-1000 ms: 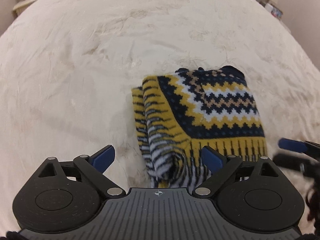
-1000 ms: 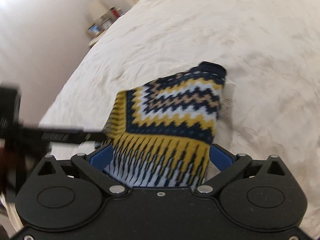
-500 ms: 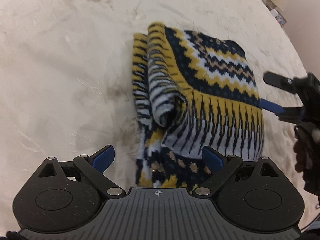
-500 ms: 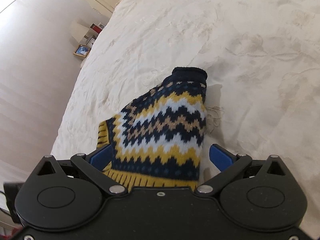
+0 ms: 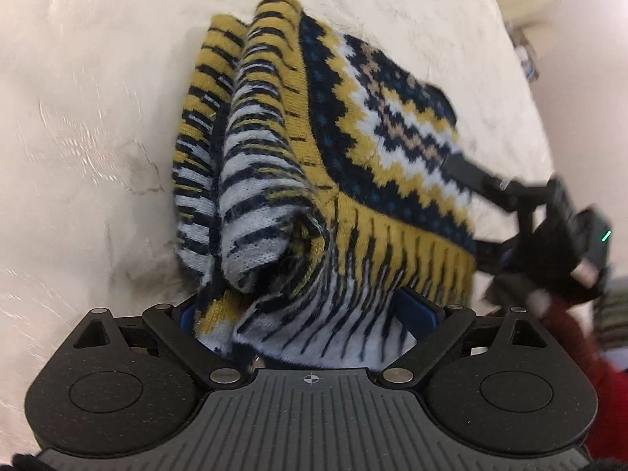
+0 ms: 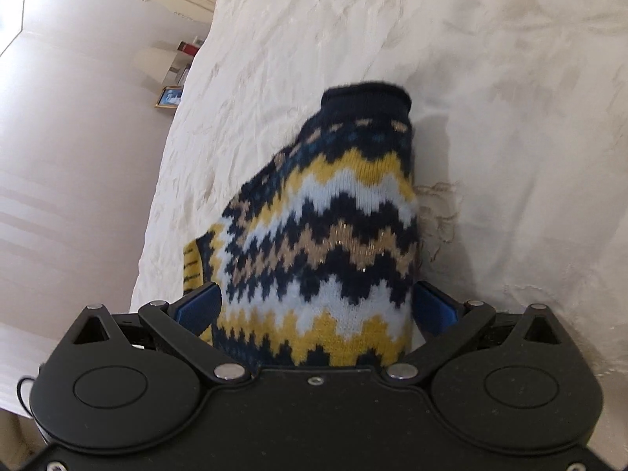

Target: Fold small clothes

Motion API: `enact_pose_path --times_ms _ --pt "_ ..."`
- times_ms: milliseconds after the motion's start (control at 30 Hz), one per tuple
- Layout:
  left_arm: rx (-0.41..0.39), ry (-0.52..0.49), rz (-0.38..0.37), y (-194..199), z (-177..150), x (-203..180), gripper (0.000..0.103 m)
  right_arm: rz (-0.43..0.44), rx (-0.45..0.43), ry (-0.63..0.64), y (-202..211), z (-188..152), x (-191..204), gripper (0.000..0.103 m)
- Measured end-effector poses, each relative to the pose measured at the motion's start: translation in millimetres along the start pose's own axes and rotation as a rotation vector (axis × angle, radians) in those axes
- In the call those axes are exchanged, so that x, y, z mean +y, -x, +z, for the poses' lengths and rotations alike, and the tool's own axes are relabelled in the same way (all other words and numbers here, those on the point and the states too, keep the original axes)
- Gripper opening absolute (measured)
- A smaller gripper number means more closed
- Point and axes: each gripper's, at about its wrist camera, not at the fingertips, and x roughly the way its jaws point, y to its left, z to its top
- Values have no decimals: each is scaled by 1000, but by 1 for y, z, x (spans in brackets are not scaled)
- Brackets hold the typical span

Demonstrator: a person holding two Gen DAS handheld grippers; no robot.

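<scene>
A: What has changed in the last second?

B: Both tools have pushed in. The left tool (image 5: 310,314) was spread with the striped hem lying ahead of it; now the hem fills the gap between its blue pads, which sit against the fabric on both sides. I'd call it pinching the sweater (image 5: 314,165), though the contact itself is hidden under the bunched knit.

A: And the other one?

B: The right tool (image 6: 314,310) has the zigzag panel running between its fingers, with a blue pad (image 6: 200,306) at each flank of the cloth. The gap looks much as it was, so I cannot tell if it really grips or just straddles.

A: What does that mean for the folding?

B: My guess is the folded bundle is being gathered, either for one more fold or to carry it off. The bulk of the folding looks done.

A: How does the garment look?

B: Near the left tool, pale blue and navy stripes, rolled into a thick lump. Farther out, mustard, navy, tan and white zigzags, ending in a dark ribbed cuff (image 6: 367,96). It rests on the cream bed cover (image 5: 98,117), near edge raised.
</scene>
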Motion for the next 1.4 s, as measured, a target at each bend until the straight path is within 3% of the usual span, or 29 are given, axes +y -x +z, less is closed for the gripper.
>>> enact_pose_path --times_ms 33,100,133,200,333,567,867,967,1100,1200,1400 --pt "5 19 -33 0 1 3 91 10 7 -2 -1 1 0 103" --pt "21 9 -67 0 3 6 70 30 44 -13 -2 3 1 100" --pt "29 -5 -79 0 4 5 66 17 62 -2 -2 3 6 81" --pt "39 -19 -94 2 5 4 55 -66 88 70 -1 3 17 55" --pt "53 -26 -122 8 4 -2 55 -41 97 77 16 3 30 52" --pt "143 -74 -173 17 -38 -19 55 -83 160 87 46 -14 43 52" --pt "244 -78 -149 23 -109 -12 56 -129 284 51 68 -60 35 54" --pt "234 -83 -64 22 -117 -2 56 -168 294 65 68 -67 37 58" --pt "183 -98 75 25 -99 14 58 -254 270 167 66 -73 48 77" --pt "128 -126 141 36 -84 16 61 -266 230 206 68 -70 56 85" --pt "29 -232 211 50 -62 -24 61 -271 148 260 78 -61 72 101"
